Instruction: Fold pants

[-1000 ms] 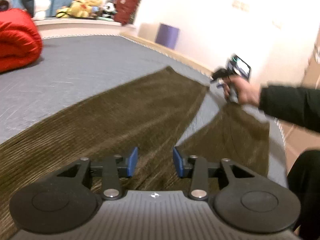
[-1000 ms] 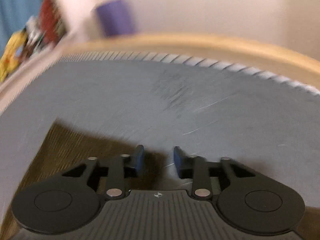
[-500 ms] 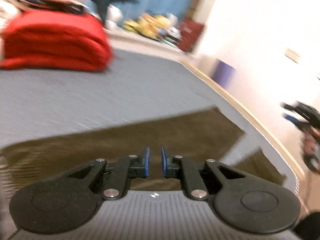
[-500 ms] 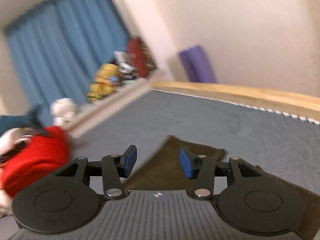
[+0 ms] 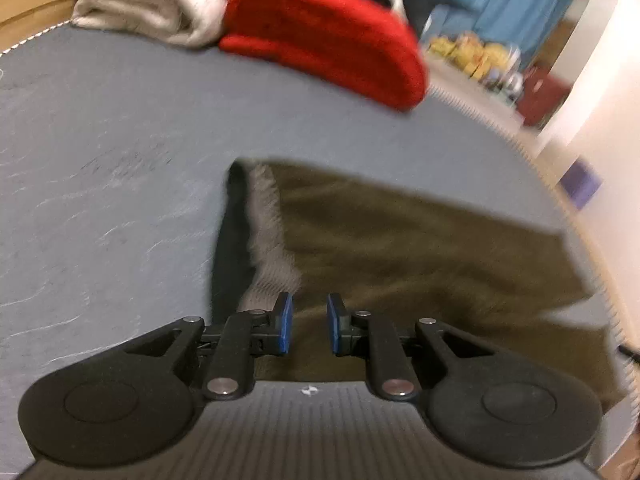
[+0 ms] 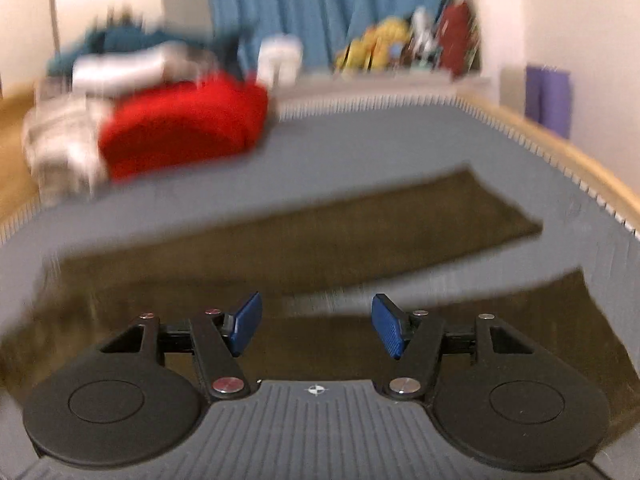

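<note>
Olive-brown corduroy pants (image 5: 400, 248) lie flat on the grey mattress (image 5: 100, 160). In the left wrist view the waistband (image 5: 264, 224) shows a pale inner lining and a dark edge. My left gripper (image 5: 307, 328) hovers over the waist end, its blue pads a small gap apart, holding nothing. In the right wrist view the pants (image 6: 320, 236) spread with both legs running to the right. My right gripper (image 6: 316, 328) is wide open and empty above the near leg.
A folded red blanket (image 5: 328, 28) and a white blanket (image 5: 152, 4) lie at the far end of the mattress. The wooden bed edge (image 6: 560, 152) runs along the right. A purple bin (image 6: 548, 96) stands by the wall. Stuffed toys (image 6: 384, 44) sit on a ledge.
Both views have swung left toward the waist end of the pants. My left jaws closed narrow, then opened a little. My right jaws opened wide.
</note>
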The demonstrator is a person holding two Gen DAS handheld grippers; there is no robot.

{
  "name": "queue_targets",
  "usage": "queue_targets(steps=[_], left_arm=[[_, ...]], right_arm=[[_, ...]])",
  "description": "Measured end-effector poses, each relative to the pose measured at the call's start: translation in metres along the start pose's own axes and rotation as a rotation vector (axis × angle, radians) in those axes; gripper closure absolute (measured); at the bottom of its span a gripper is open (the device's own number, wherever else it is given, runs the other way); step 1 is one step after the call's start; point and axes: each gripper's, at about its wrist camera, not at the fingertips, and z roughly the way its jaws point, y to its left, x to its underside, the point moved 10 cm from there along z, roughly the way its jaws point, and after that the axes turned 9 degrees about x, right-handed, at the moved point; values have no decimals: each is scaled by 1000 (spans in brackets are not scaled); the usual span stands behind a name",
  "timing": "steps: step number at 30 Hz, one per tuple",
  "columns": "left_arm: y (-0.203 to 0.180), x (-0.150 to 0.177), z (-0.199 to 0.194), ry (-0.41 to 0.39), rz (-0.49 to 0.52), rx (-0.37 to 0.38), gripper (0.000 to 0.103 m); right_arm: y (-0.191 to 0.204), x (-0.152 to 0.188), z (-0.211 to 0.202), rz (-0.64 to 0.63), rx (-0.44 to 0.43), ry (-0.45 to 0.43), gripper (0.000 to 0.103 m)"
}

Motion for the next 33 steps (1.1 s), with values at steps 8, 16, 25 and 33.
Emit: queue_targets(steps=[8, 16, 25, 33], left_arm=[[16, 77, 46, 356, 208, -93, 99], [7, 31, 11, 76, 185, -67, 76], [41, 26, 48, 73, 87, -87, 71], [39, 27, 51, 116, 116, -85, 99]], right_arm=[[13, 49, 20, 1, -24, 194, 46], [0, 100, 38, -102, 77, 391, 45], [3, 91, 28, -71, 60, 369, 45], [10, 88, 43, -83, 49, 367, 45]])
